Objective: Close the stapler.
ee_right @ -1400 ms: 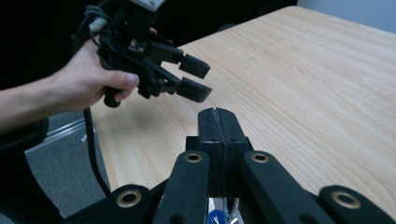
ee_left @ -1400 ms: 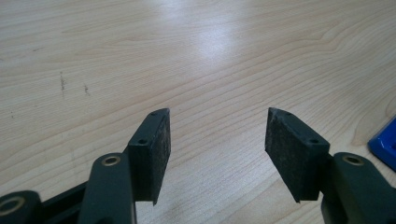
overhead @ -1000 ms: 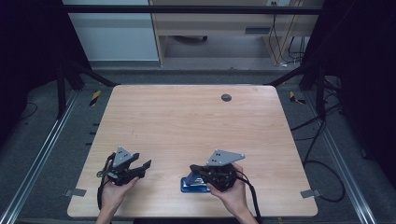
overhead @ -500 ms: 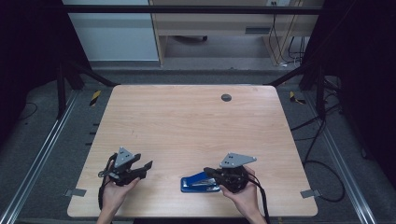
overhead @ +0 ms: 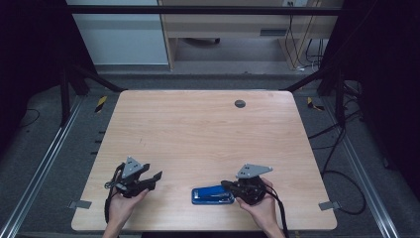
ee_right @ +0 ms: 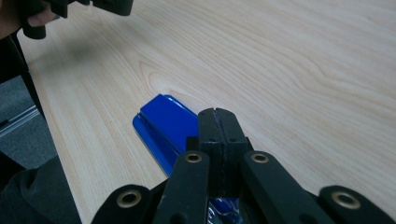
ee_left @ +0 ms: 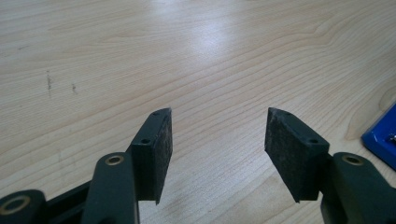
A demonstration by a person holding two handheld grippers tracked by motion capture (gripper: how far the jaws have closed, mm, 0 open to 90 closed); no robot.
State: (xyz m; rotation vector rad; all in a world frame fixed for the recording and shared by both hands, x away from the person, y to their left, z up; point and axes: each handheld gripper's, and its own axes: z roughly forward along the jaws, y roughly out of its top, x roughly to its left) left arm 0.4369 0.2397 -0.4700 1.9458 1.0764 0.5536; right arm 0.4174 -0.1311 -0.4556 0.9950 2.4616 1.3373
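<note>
Near edge of table (overhead: 198, 124), high view: two hands coming in from 6 o'clock. Left hand (overhead: 120, 206) at about 7 o'clock, carrying left gripper (overhead: 156, 177), jaws pointing toward 2 o'clock. Standing released, wide gap between pads, nothing between them; bare wood showing through the gap in left gripper view (ee_left: 217, 140). Sliver of blue stapler (ee_left: 384, 140) peeking in at 3 o'clock of that view, well apart from the pads (ee_left: 287, 144).

Right hand (overhead: 257, 208) at about 5 o'clock, gripping right gripper (overhead: 225, 185), jaws pointing toward 9 o'clock. Clenched: in right gripper view (ee_right: 218, 114) both pads pressing flat together, no gap, nothing pinched between. Tips lying over the stapler's (ee_right: 166, 123) rear part, hiding it; whether touching the top, cannot tell.

Stapler (overhead: 212, 195) lying flat on the wood near the front edge, just left of the right hand, long axis running 9 to 3 o'clock, between the two grippers but much closer to the right one. Left gripper also showing blurred at 11 o'clock in right gripper view.

Farther out: mid-table bare wood. Small dark round grommet (overhead: 240, 103) near far edge at about 1 o'clock. Beyond table: grey floor, black cables (overhead: 341, 148) at 3 o'clock, pale cabinet (overhead: 124, 34) at 11 o'clock.
</note>
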